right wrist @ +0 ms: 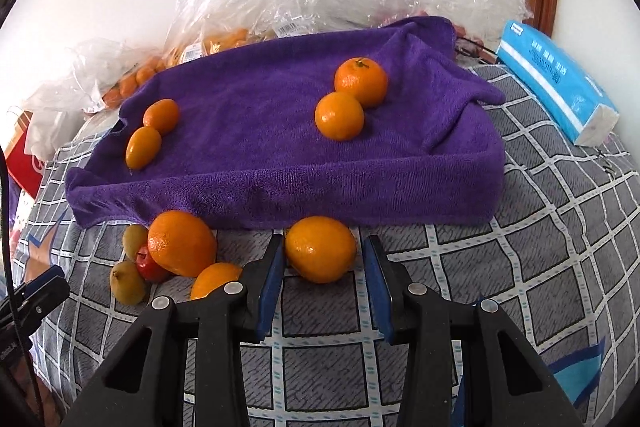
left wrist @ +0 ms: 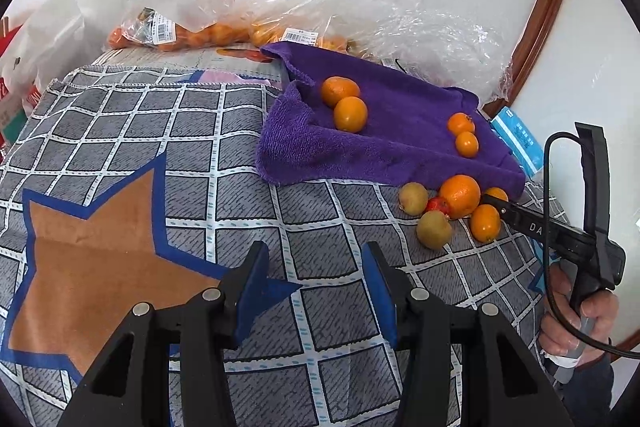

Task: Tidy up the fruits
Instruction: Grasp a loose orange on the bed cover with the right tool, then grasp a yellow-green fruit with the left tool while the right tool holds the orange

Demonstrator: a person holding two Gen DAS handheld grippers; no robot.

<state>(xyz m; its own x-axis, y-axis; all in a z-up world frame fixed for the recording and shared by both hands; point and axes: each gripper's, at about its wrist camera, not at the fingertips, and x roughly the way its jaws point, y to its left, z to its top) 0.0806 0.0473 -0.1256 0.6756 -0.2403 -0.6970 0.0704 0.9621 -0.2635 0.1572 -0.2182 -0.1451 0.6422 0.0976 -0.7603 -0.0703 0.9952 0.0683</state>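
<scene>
The orange [right wrist: 320, 249], just in front of the purple towel [right wrist: 280, 131], looks firm, smooth-skinned and apt to roll, best pinched across its middle, where the right gripper [right wrist: 323, 279] grasps it, while the left gripper [left wrist: 314, 291] hangs released.

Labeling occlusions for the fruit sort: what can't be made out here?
Bagged fruit: both views, crinkled plastic blurs kind and count.
Red fruit: both views, mostly behind the big orange.
Blue packet: right wrist view, print too small.
Red box: cut by left wrist frame edge.
</scene>
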